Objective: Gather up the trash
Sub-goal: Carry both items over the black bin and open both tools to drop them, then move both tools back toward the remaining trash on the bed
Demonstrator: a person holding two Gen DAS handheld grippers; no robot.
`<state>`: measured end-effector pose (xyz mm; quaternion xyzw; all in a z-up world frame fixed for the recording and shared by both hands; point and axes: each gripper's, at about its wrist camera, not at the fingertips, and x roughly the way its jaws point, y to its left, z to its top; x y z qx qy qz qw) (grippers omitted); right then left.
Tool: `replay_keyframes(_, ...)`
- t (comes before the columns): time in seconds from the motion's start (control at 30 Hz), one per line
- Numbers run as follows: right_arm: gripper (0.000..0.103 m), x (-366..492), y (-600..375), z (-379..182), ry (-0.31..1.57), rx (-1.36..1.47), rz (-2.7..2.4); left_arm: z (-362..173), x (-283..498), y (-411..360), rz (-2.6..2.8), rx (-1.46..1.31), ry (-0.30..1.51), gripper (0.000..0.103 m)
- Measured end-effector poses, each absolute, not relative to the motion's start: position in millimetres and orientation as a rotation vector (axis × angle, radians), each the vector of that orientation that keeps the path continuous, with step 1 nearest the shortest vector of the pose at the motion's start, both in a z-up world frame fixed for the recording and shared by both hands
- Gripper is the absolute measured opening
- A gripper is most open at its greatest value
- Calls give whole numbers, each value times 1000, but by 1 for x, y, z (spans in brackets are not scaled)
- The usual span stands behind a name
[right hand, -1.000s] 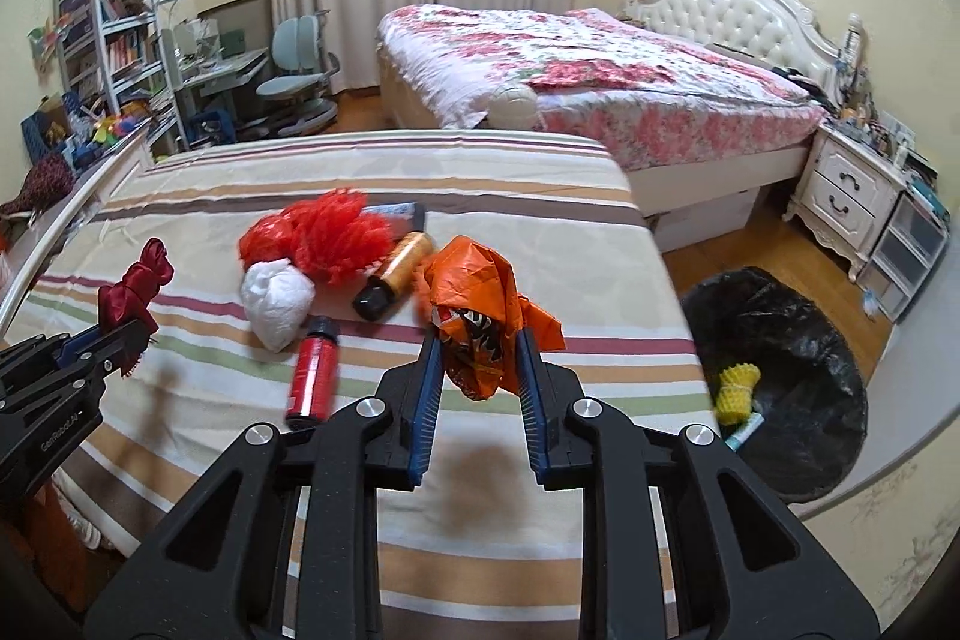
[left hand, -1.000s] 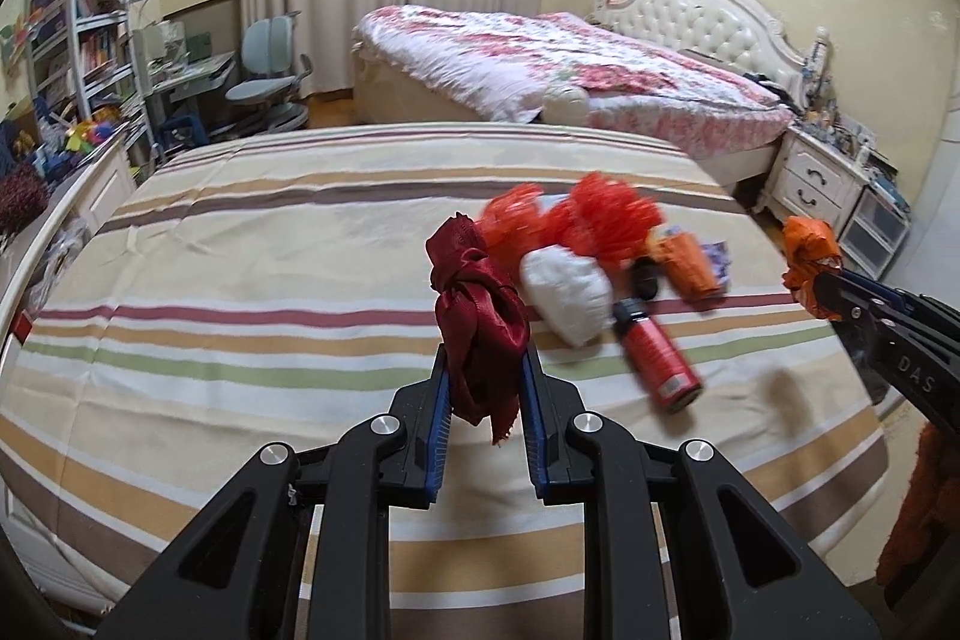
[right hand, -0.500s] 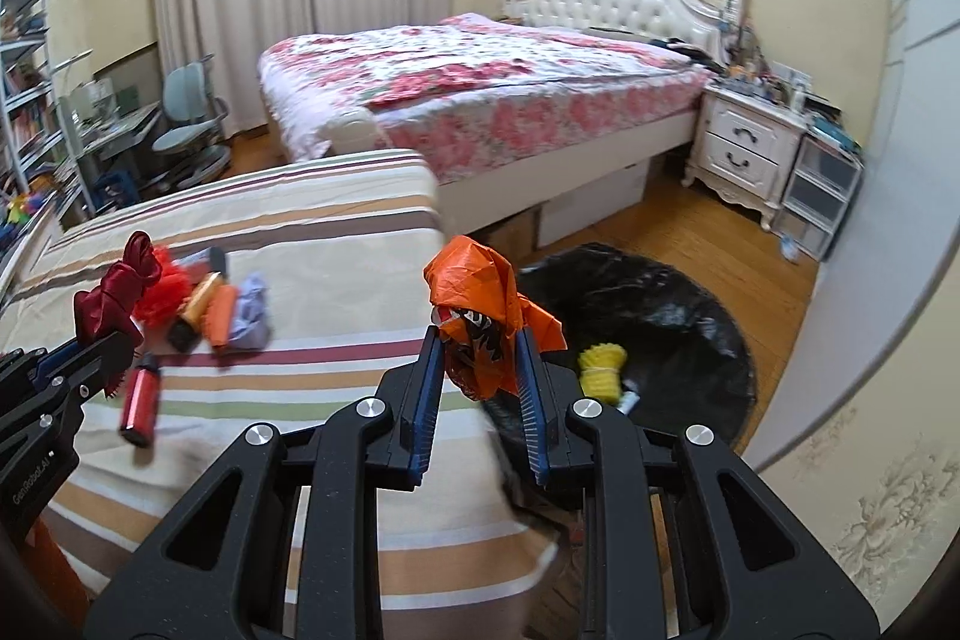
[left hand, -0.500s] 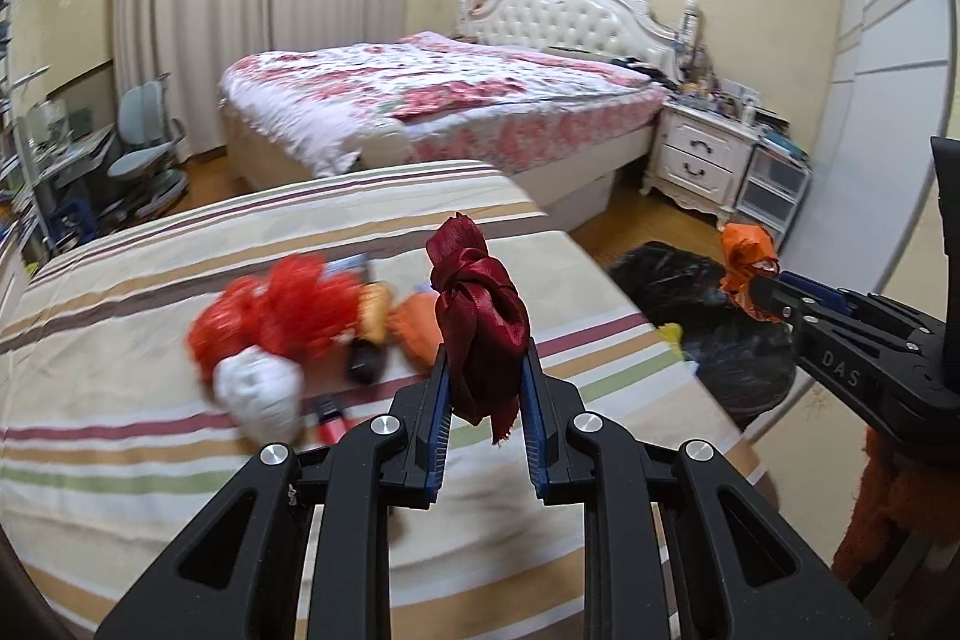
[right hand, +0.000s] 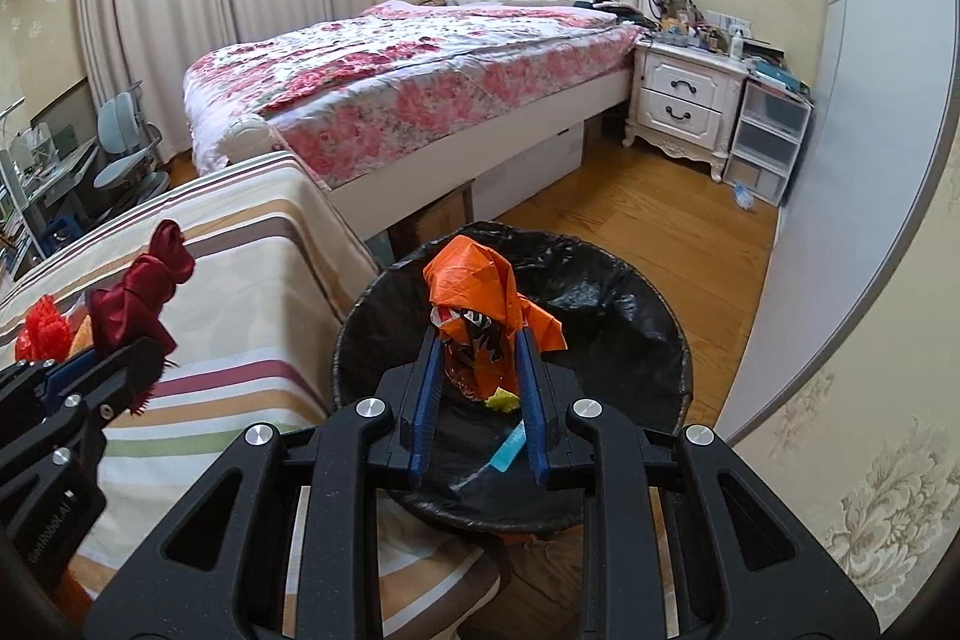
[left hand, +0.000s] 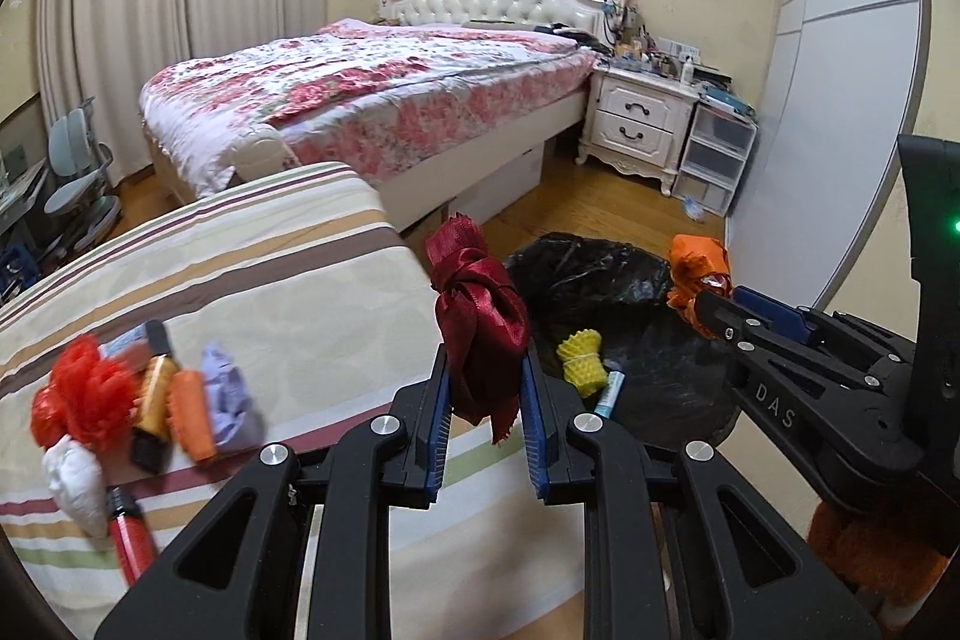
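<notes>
My left gripper (left hand: 485,364) is shut on a dark red ribbon wad (left hand: 477,322), held over the right edge of the striped bed (left hand: 270,292). My right gripper (right hand: 477,346) is shut on a crumpled orange wrapper (right hand: 480,292), held above the black-lined trash bin (right hand: 630,304). The bin (left hand: 654,358) holds a yellow foam piece (left hand: 581,361) and a blue tube (right hand: 509,450). The right gripper with its wrapper also shows in the left wrist view (left hand: 699,274). The ribbon also shows in the right wrist view (right hand: 141,298).
Several trash items lie on the striped bed: a red mesh puff (left hand: 90,394), a white wad (left hand: 75,478), a red can (left hand: 129,532), an orange piece (left hand: 192,412), a lilac wad (left hand: 225,394). A floral bed (right hand: 420,76), nightstand (right hand: 684,100) and wood floor (right hand: 660,220) lie beyond.
Both grippers have swung right, away from the trash pile on the striped bed. The right gripper with the orange wrapper now sits over the bin. Both stay shut on their loads.
</notes>
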<state>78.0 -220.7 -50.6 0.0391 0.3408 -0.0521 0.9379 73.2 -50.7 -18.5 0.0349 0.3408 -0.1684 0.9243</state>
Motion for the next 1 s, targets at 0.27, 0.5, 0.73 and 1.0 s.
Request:
replay_keyframes(0.27,24,93,-240,-63,723,114,-136,-29,96,-89,-363,125,718,22)
replay_keyframes(0.5,24,105,-256,-74,746,144,-166,-39,113,-113,-369,161,739,22)
replay_keyframes(0.73,24,113,-267,-80,762,156,-183,-46,114,-127,-370,198,747,22)
replay_keyframes(1.0,39,113,-269,-82,763,147,-217,-45,115,-119,-336,169,760,70)
